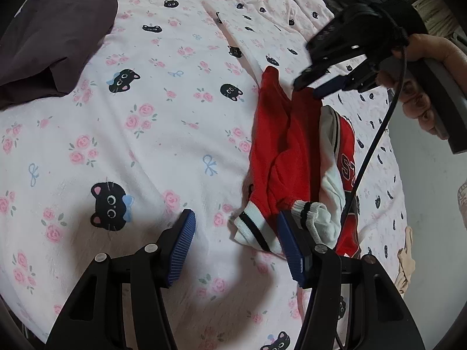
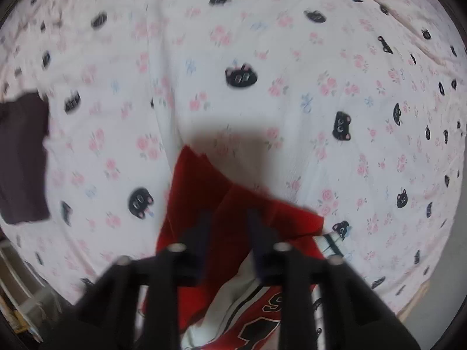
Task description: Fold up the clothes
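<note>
Flanking the red jacket [image 1: 280, 151] on the bedsheet [image 1: 146, 134]: both tongs [image 1: 236, 245] [image 2: 227, 233] released, dark garment [image 1: 49, 43] well apart.

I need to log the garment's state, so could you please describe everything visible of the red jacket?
The red jacket lies crumpled and partly folded on the flowered bedsheet. It looks like soft knit, red with white sleeves, black-striped white cuffs and lettering on its front. The left gripper stands open beside a cuff; the right gripper hovers open above its far edge, not gripping it.
</note>
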{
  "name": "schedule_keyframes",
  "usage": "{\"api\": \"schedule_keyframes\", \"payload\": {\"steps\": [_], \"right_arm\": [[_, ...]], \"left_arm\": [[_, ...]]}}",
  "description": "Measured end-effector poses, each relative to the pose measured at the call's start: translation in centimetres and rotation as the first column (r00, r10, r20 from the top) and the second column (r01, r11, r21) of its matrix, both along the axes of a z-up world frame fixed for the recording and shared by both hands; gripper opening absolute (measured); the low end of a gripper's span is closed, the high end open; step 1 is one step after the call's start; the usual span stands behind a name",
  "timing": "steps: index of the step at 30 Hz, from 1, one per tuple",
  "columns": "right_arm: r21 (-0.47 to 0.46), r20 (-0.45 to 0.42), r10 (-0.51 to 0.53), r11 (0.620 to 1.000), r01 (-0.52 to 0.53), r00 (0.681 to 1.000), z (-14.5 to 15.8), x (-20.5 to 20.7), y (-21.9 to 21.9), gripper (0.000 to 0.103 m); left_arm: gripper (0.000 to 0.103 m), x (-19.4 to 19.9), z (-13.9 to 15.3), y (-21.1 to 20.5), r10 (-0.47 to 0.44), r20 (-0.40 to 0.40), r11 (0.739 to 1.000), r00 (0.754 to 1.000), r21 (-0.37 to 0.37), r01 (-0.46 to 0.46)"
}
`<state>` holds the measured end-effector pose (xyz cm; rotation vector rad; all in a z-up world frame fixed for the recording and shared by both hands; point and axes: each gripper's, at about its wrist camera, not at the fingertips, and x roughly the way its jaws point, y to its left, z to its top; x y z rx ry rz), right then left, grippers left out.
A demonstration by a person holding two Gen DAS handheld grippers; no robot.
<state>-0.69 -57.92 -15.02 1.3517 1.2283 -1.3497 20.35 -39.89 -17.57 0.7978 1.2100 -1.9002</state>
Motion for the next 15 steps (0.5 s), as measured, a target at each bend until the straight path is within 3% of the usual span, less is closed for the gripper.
{"api": "schedule_keyframes", "payload": {"steps": [1,3,5,7,10,15], "right_arm": [[0.012,-0.024,0.021,1.0,-0.02,0.999,-0.5,0.7,0.0,0.053],[0.027,-0.096,0.05,0.998,-0.048,0.994,-1.4,1.7,0.0,0.052],[0.05,-0.18,0.083,0.996,-0.076,0.98,-2.3,2.6,-0.1,0.045],[0.074,-0.226,0.122,0.991,-0.108,0.966,-2.9,3.2,0.0,0.025],[0.045,-0.211,0.119,0.993,-0.112,0.97,-1.8,3.1,0.6,0.01],[-0.129,-0.104,0.061,0.989,-0.074,0.993,3.1,1.0,3.5,0.007]], "left_arm": [[0.053,-0.1,0.0,0.0,-0.001,0.001,1.0,1.0,-0.001,0.001],[0.053,-0.3,0.0,0.0,-0.002,0.001,1.0,1.0,-0.002,0.002],[0.053,-0.3,0.0,0.1,-0.003,0.002,1.0,1.0,-0.003,0.003],[0.053,-0.4,0.0,0.1,-0.004,0.002,1.0,1.0,-0.003,0.004],[0.053,-0.5,0.0,0.2,-0.013,0.0,1.0,1.0,-0.002,0.013],[0.053,-0.6,0.0,0.4,-0.024,0.0,1.0,1.0,-0.002,0.024]]}}
